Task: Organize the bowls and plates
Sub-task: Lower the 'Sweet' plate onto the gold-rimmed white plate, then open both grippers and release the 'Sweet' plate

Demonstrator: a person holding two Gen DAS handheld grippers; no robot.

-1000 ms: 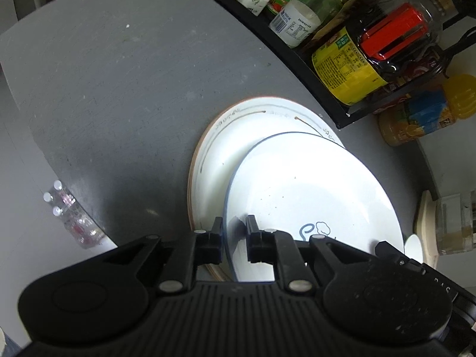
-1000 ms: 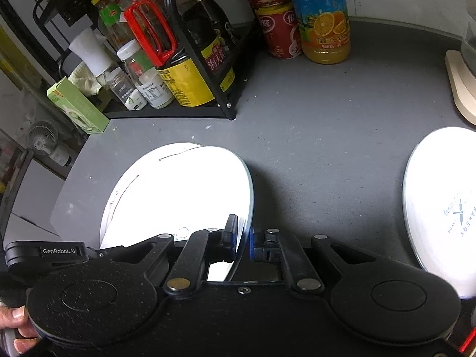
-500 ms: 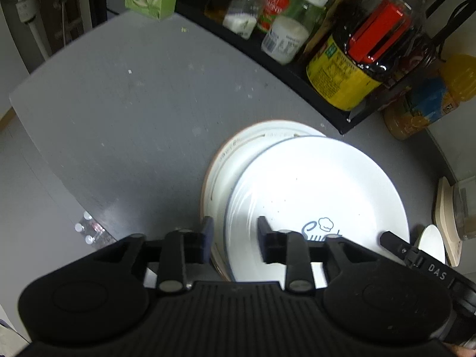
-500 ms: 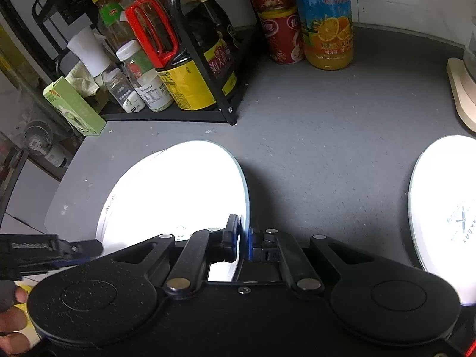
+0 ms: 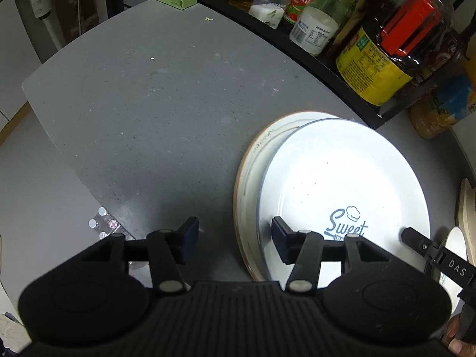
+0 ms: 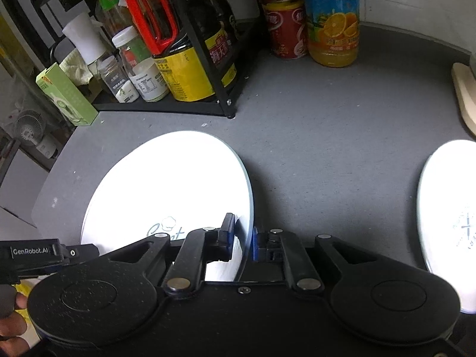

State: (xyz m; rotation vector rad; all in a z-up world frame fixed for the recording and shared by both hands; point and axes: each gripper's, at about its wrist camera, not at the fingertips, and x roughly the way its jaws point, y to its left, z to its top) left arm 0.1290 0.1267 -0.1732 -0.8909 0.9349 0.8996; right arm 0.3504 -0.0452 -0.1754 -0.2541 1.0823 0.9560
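A white plate with a blue "Sweet" logo lies on a larger brown-rimmed plate on the grey counter. My left gripper is open and its jaws are still opening. Both plates' left rims sit between the pads, untouched. My right gripper grips the logo plate's right rim, and its jaws are just starting to ease apart. One of its fingers shows at that rim in the left wrist view. A second white plate lies to the right.
A black rack of bottles and jars stands behind the plates, with red cans and an orange juice bottle beside it. A green box sits far left and a wooden board far right. The counter edge drops off at left.
My left gripper has let go of the logo plate's rim and spread its jaws wide. That plate has settled flat onto the larger plate. The right gripper's jaws have parted slightly.
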